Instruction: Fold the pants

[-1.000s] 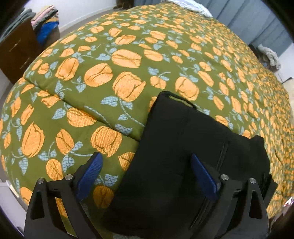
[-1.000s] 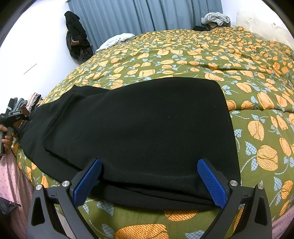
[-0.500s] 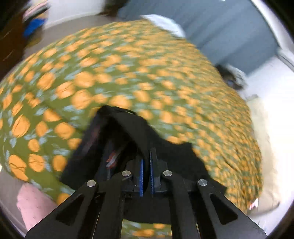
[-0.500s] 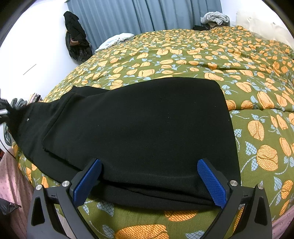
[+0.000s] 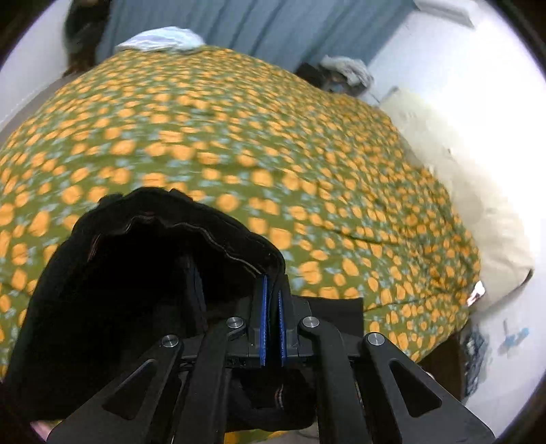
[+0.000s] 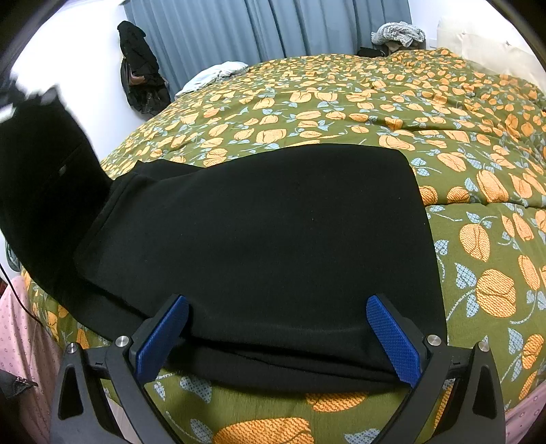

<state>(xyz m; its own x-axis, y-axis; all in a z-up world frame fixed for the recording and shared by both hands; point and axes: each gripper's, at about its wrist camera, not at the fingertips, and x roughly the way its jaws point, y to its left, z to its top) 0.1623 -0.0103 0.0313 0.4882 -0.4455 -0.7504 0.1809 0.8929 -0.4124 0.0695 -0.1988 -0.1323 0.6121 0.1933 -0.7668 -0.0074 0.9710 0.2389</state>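
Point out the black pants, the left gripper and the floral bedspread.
black pants (image 6: 273, 239), right wrist view, flat middle of the fabric.
left gripper (image 5: 272, 293), left wrist view, between the blue pads.
floral bedspread (image 6: 392, 102), right wrist view, bare patterned area.

Black pants (image 6: 266, 232) are lying on a bedspread (image 6: 460, 112) showing an olive-green ground with orange flowers and pale blue leaves; both the right gripper (image 6: 277, 338) and left gripper (image 5: 272, 328) are wearing black frames with blue pads (image 6: 392, 341), while grey-blue curtains (image 6: 266, 27) are hanging against white walls (image 6: 85, 68)
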